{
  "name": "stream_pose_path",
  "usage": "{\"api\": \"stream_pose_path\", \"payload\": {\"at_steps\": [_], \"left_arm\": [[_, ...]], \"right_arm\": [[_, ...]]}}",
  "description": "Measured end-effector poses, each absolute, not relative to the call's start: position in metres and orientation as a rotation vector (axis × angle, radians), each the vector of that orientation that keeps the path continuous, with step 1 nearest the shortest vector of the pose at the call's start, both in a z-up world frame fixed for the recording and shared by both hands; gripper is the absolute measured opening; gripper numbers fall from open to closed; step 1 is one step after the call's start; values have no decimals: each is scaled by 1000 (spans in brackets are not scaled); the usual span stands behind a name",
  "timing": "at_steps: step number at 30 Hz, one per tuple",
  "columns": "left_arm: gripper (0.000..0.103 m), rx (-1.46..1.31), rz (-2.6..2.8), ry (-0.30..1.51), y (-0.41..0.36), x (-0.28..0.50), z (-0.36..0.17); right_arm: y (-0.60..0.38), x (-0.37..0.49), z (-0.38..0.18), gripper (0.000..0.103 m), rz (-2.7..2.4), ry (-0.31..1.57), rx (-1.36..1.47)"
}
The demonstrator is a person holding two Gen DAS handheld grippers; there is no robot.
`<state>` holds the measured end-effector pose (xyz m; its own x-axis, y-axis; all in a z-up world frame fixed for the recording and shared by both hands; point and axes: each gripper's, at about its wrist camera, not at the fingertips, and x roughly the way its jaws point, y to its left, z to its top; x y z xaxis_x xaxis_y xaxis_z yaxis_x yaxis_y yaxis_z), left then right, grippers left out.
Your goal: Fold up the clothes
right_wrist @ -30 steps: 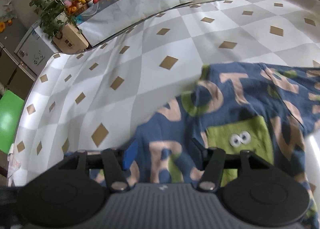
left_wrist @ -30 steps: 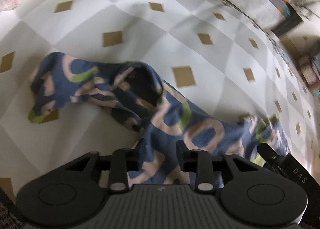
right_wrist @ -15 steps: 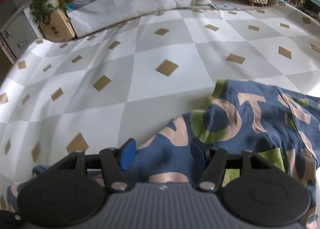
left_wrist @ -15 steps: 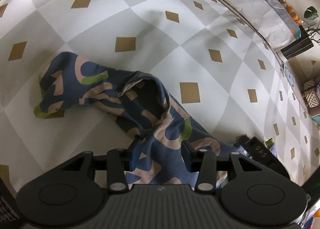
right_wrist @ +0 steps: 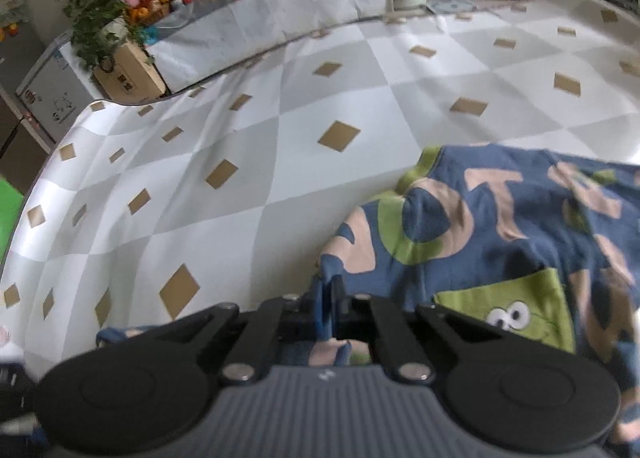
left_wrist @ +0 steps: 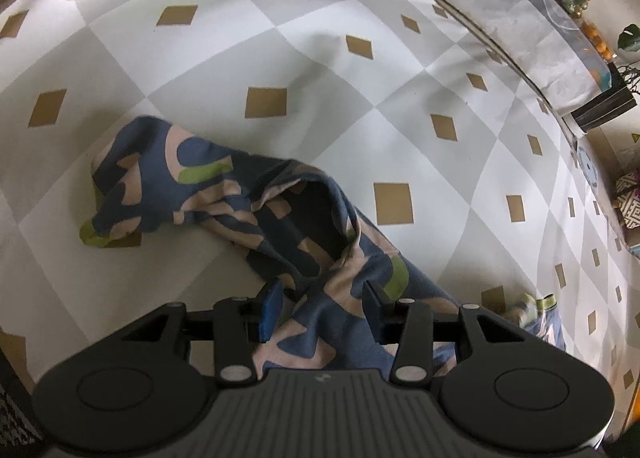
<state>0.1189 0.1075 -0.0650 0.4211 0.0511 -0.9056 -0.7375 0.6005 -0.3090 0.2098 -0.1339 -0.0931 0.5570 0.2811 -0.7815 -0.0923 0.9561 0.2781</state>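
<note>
Shirt (left_wrist: 240, 198) lies crumpled on the checked cloth (left_wrist: 280, 38) w/ tan diamonds, nowhere near folded. In the left wrist view one sleeve trails off to the left, twisted and bunched, cuff end resting on the cloth; the body runs down toward the camera and on under the left gripper (left_wrist: 320, 302). In the right wrist view the front w/ a green patch (right_wrist: 508, 306) is partly spread but rumpled, no clean edges.

Left gripper: jaws part-way apart w/ a thick fold of shirt between them. Fabric fills the gap, but can't tell if the pads actually press on it.

Right gripper (right_wrist: 330, 308): jaws have just been closing, now pressed together at the shirt's near edge. Looks like a pinch on the hem, though blur and the pads hide how much cloth is caught.

Progress, my read: early. Nothing folded yet; both grippers only at the near edge. Left to do: spread flat, straighten sleeve, then all folds.
</note>
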Motion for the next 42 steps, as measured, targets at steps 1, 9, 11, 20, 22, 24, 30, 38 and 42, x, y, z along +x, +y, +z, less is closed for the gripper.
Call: {"api": "stream_pose_path", "payload": {"at_steps": [1,9,11,20,22,24,30,38,42], "left_arm": [[42,-785,562,1024,107,119,-64],[43,-770,541,1033,102,120,-66],[43,-768,517,1030,98,121,-67],[44,-653,413,1010,69,137,-72],[44,-669,402,1003,69,139,-75],[44,-701,391,1000,71,140,-77],[48,-630,420,1104,61,149,-93],[49,-686,502,1195,69,139,-113],[49,-671,501,1211,66,138,-114]], "right_arm": [[-138,203,-90,3,218,955,220],[-169,143,-93,3,137,1033,252],[-178,128,-100,3,106,1074,280],[-173,86,-119,8,120,1116,208],[-174,87,-112,8,137,1097,216],[-175,87,-101,13,161,1055,211],[-169,115,-67,33,295,975,184],[-153,168,-69,47,492,890,-38],[-145,184,-87,49,559,939,-35]]}}
